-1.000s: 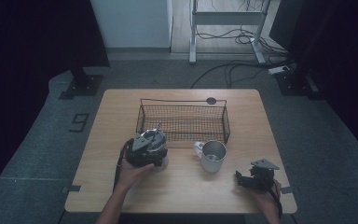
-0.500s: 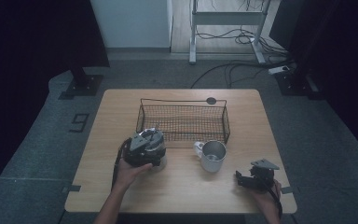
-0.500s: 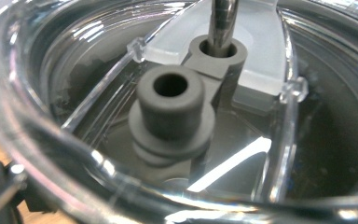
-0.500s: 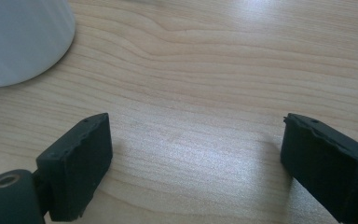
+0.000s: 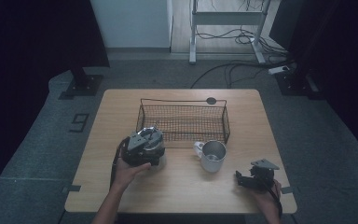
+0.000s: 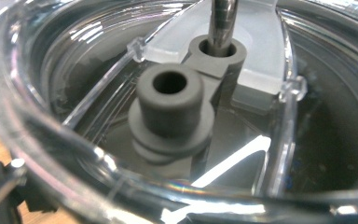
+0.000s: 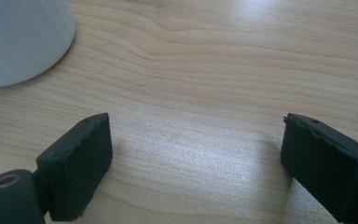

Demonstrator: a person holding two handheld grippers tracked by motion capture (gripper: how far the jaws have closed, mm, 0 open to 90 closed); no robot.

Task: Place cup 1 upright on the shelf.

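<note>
A: Clear plastic tub [image 6: 42,154], grey hub [image 6: 170,109] inside, sits at the basket's [image 5: 182,122] front-left corner, on the table [image 5: 177,191], not in it yet.
B: Left gripper [image 5: 144,145]?
A: On or over the tub; jaws hidden, can't tell if it's pinching the rim.
B: Right?
A: Right gripper [image 7: 193,163] idle near the front-right corner, jaws spread, nothing between. Cup [image 5: 212,156] mid-table, untouched. Likely both still to load.
</note>
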